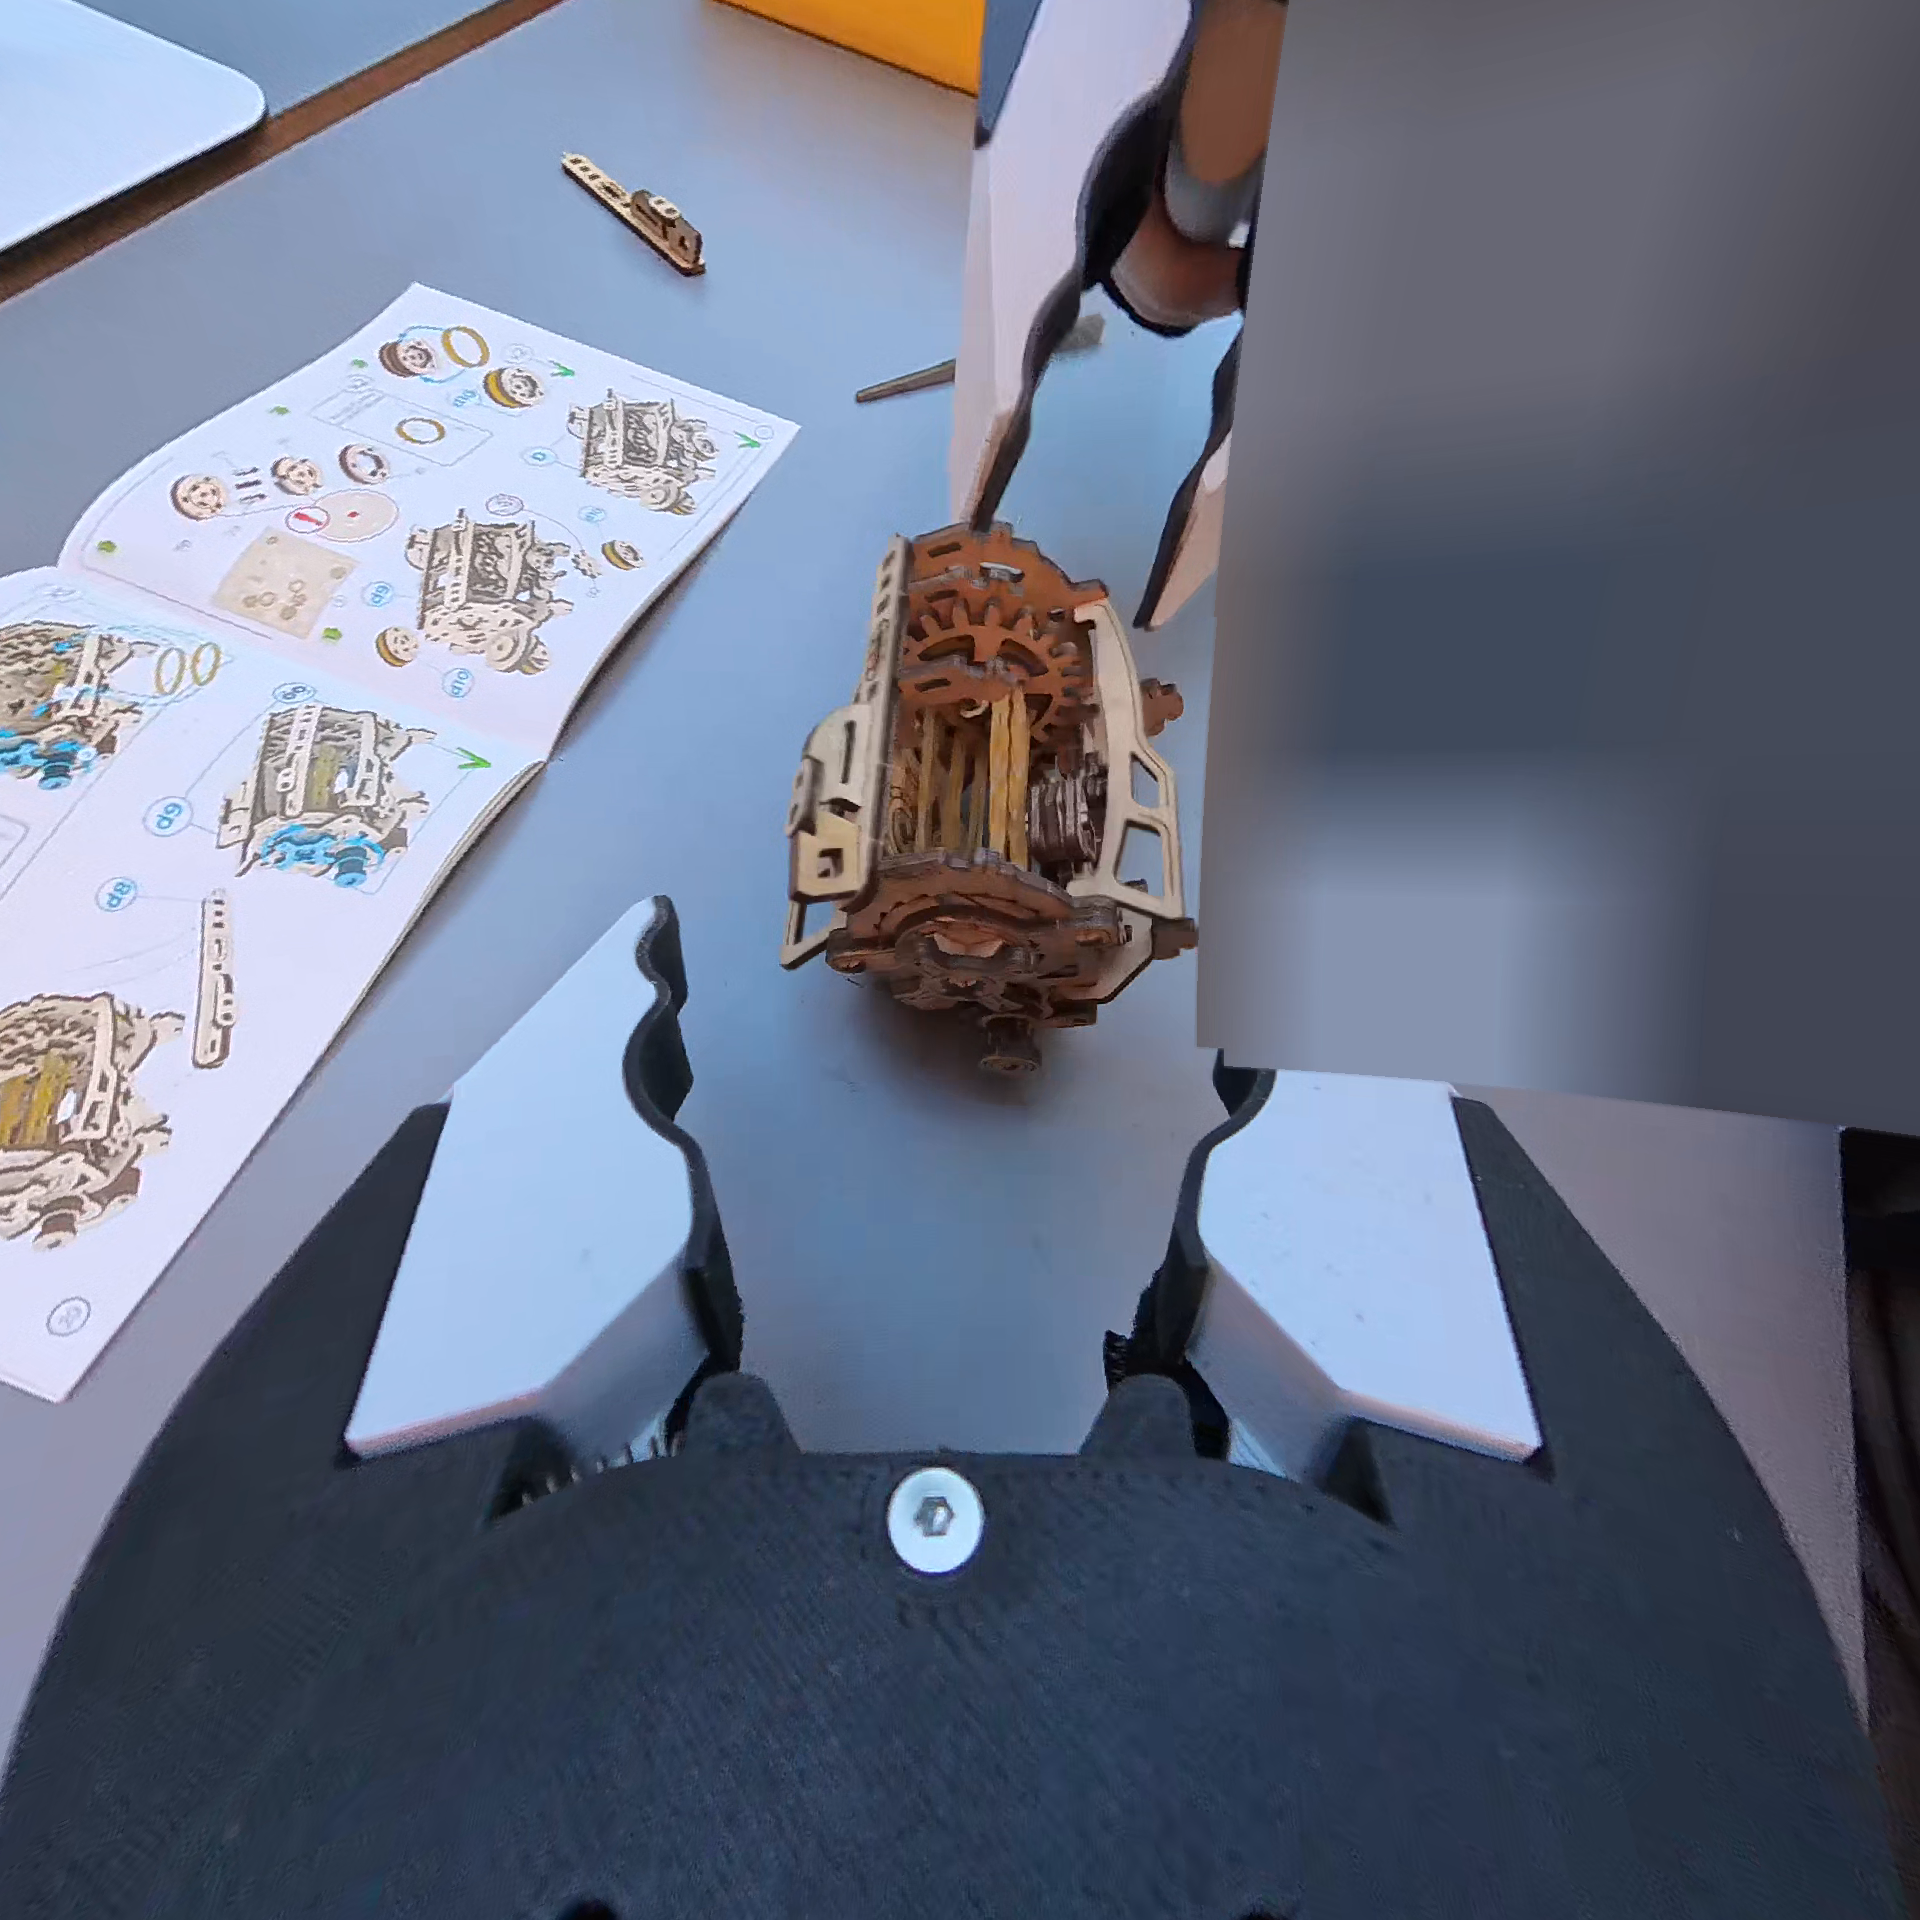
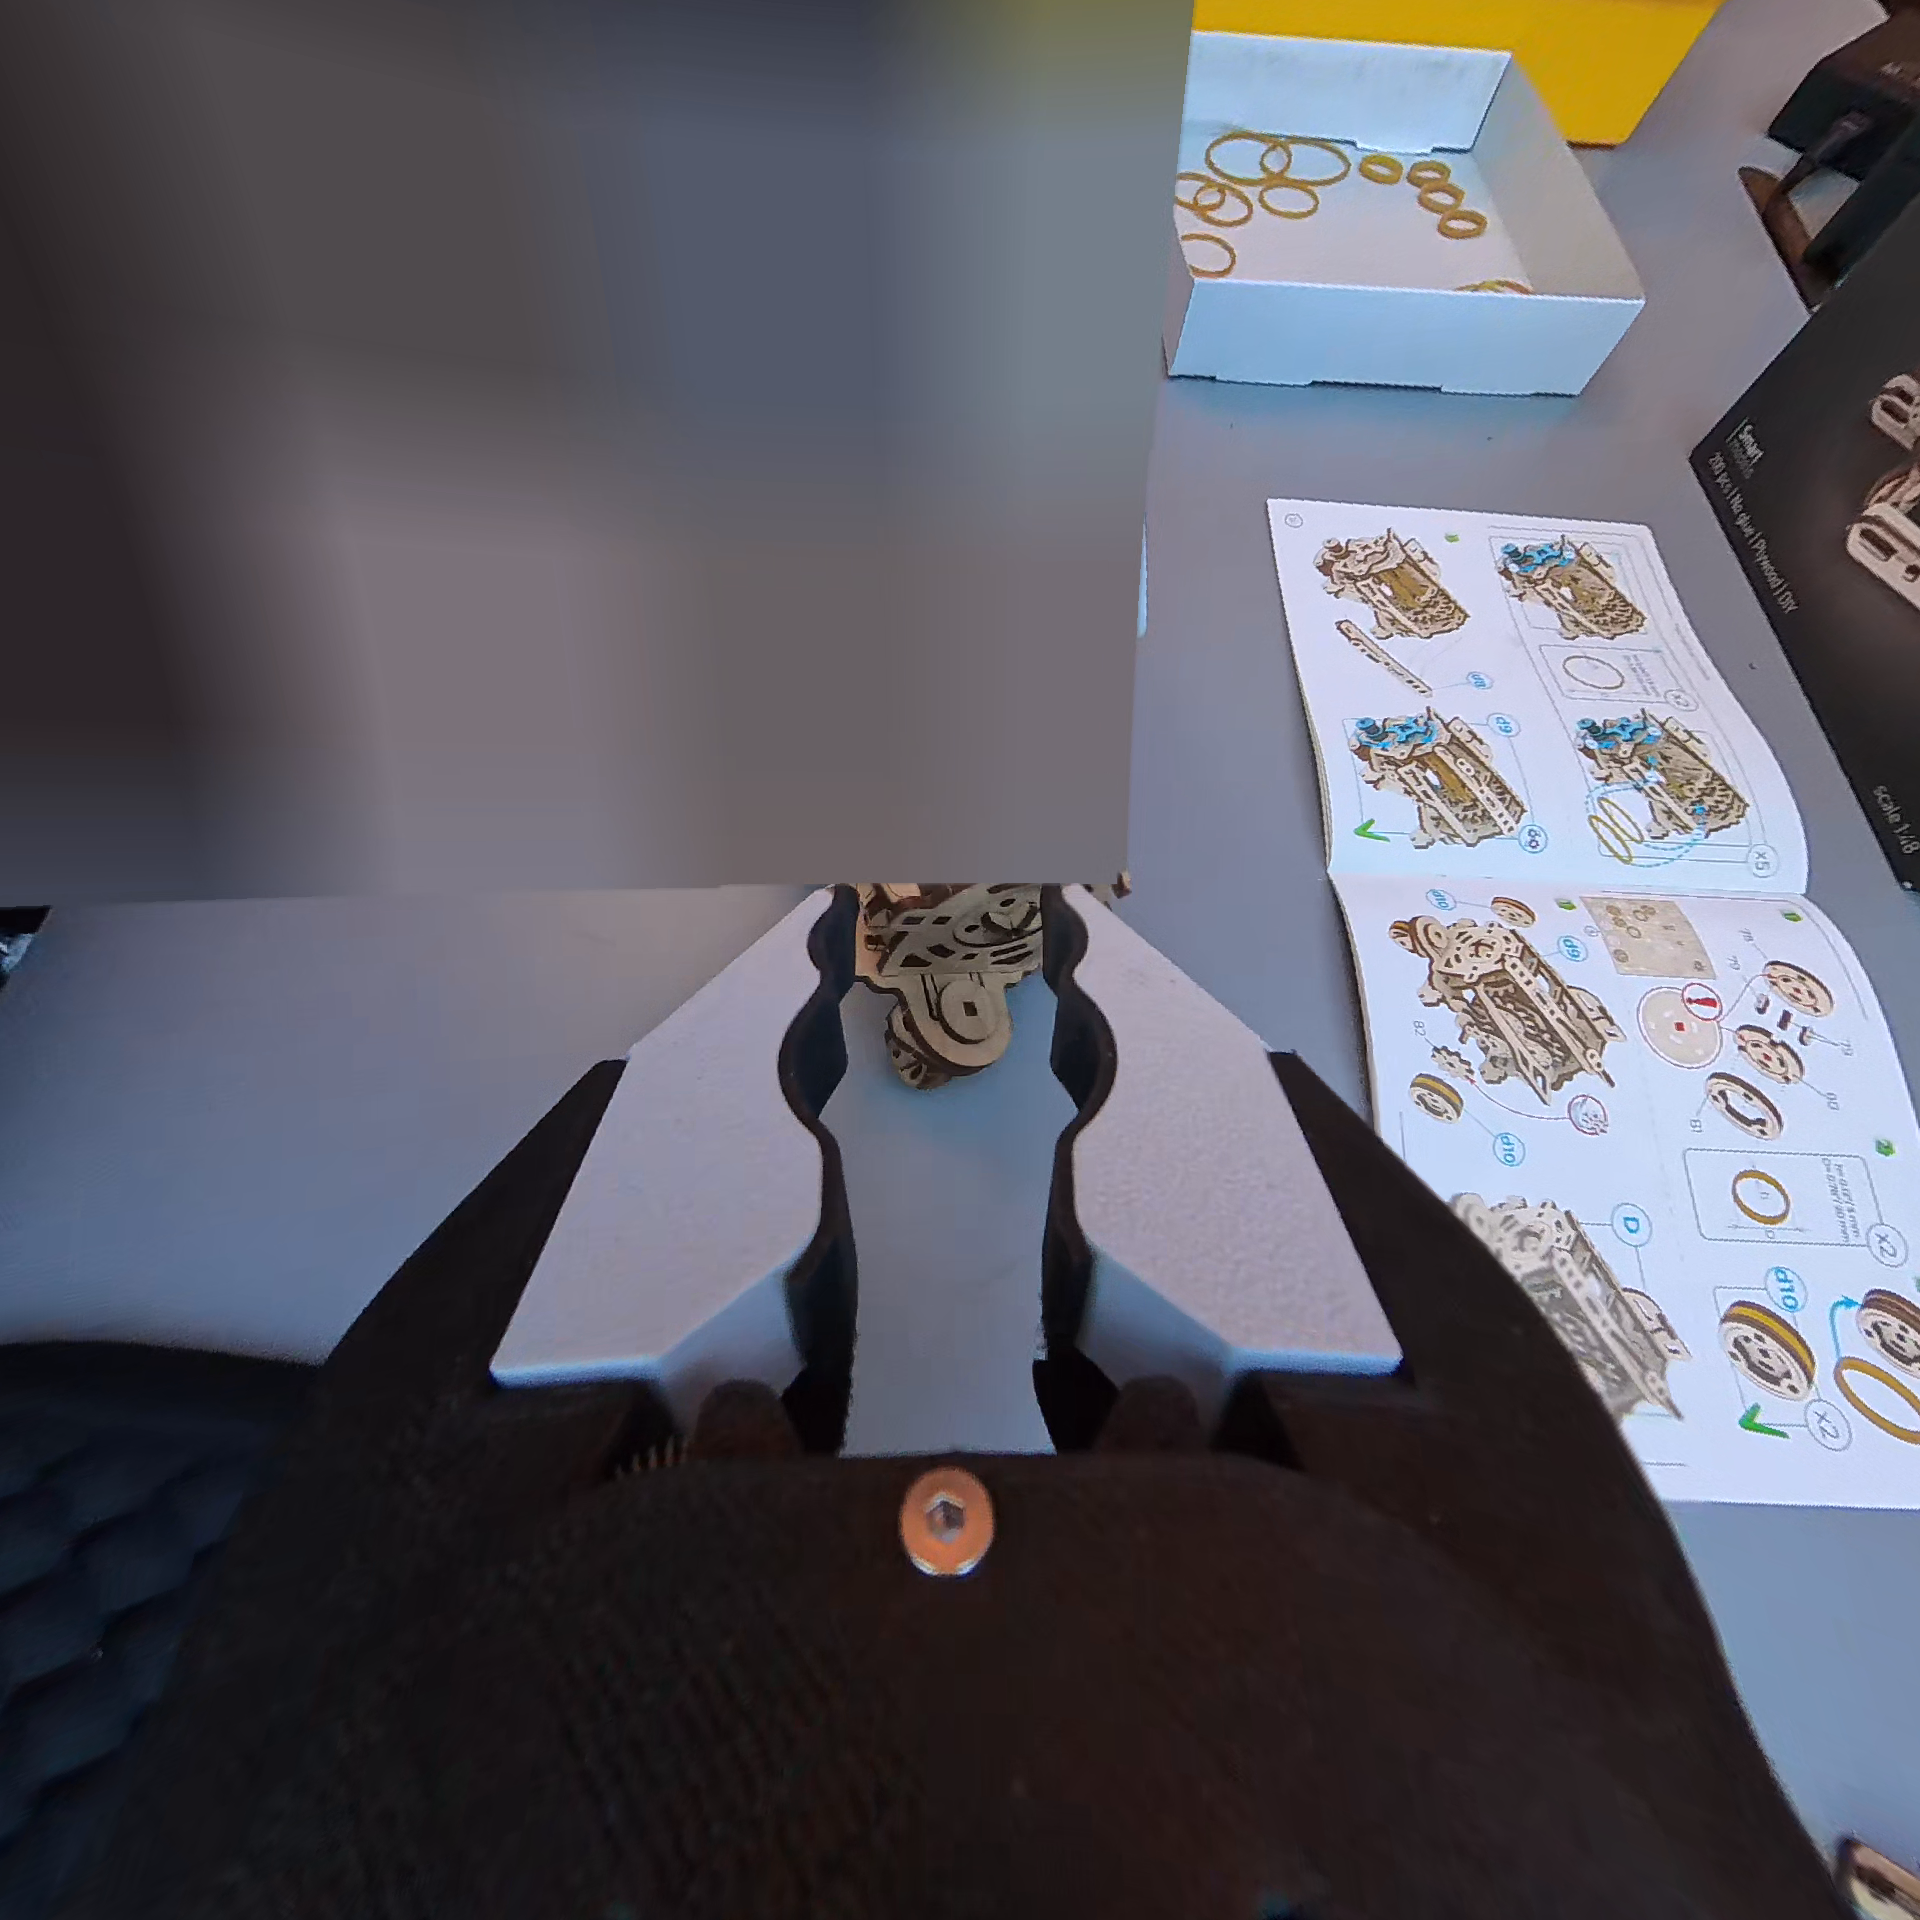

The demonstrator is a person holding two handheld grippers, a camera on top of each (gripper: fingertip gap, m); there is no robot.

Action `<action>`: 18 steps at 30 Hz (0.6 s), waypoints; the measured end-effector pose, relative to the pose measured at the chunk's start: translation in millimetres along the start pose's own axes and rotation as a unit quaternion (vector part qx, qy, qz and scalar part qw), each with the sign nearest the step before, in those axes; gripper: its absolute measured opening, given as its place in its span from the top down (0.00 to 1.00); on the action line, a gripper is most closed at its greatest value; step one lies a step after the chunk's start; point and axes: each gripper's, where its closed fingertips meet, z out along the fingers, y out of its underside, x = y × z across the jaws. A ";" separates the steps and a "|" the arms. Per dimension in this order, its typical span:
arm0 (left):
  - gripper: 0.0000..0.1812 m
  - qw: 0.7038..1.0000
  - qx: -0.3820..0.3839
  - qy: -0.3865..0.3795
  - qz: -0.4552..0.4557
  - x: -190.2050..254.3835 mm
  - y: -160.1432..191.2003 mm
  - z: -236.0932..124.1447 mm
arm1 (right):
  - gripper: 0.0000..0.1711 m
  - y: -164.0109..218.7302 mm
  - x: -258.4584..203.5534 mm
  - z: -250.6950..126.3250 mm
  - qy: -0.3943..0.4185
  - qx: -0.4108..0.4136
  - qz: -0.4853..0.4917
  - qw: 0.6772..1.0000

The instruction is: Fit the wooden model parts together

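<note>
The wooden model (image 1: 987,790), a small frame full of gears and yellow bands, lies on the grey table (image 1: 790,1195). My left gripper (image 1: 945,997) is open wide and empty, its fingertips just short of the model's near end. A blur patch hides its right fingertip. My right gripper (image 1: 1065,566) comes in from the far side with its jaws narrowed around the model's far end. In the right wrist view the model (image 2: 951,987) sits between that gripper's (image 2: 951,914) fingers, filling the gap; the patch hides the tips.
An open instruction booklet (image 1: 364,675) lies left of the model and also shows in the right wrist view (image 2: 1558,935). A loose wooden strip (image 1: 634,213) and a thin rod (image 1: 904,381) lie farther back. A white box (image 2: 1392,322) holds rubber bands. A black box (image 2: 1829,582) stands at the right. My hands' fingertips stand some 7 cm from each other.
</note>
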 end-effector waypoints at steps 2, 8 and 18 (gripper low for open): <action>0.43 1.000 -0.004 -0.005 0.011 -2.1 1.1 3.8 | 0.79 -0.1 2.3 -2.1 0.002 0.004 0.000 1.000; 0.50 1.000 0.008 -0.007 0.003 -10.8 0.8 2.1 | 0.81 6.2 -1.5 3.5 -0.016 -0.004 0.011 1.000; 0.65 0.999 0.021 -0.025 -0.026 -28.5 11.5 -18.0 | 0.84 -4.2 -29.4 14.4 -0.073 0.015 0.010 0.997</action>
